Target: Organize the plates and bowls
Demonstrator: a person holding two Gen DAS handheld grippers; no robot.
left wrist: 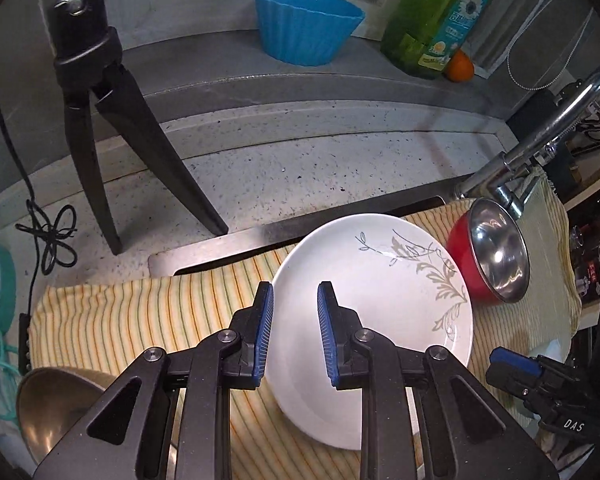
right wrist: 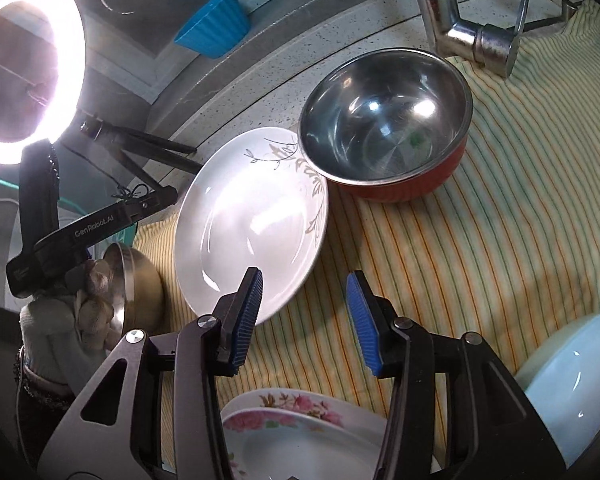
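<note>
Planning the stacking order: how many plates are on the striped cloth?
2 for sure: a white plate with grey leaf print beside the red steel-lined bowl, and a pink-flowered plate at the near edge. A pale blue dish at right may be another.

Left tool [left wrist: 294,332] with fingers parted and nothing between them, right tool [right wrist: 304,320] spread wider, likewise empty, both angled downward

You face a speckled grey stone counter [left wrist: 300,168] under a grey ledge [left wrist: 204,60]; a glowing ring lamp [right wrist: 32,68] stands at its left edge.
</note>
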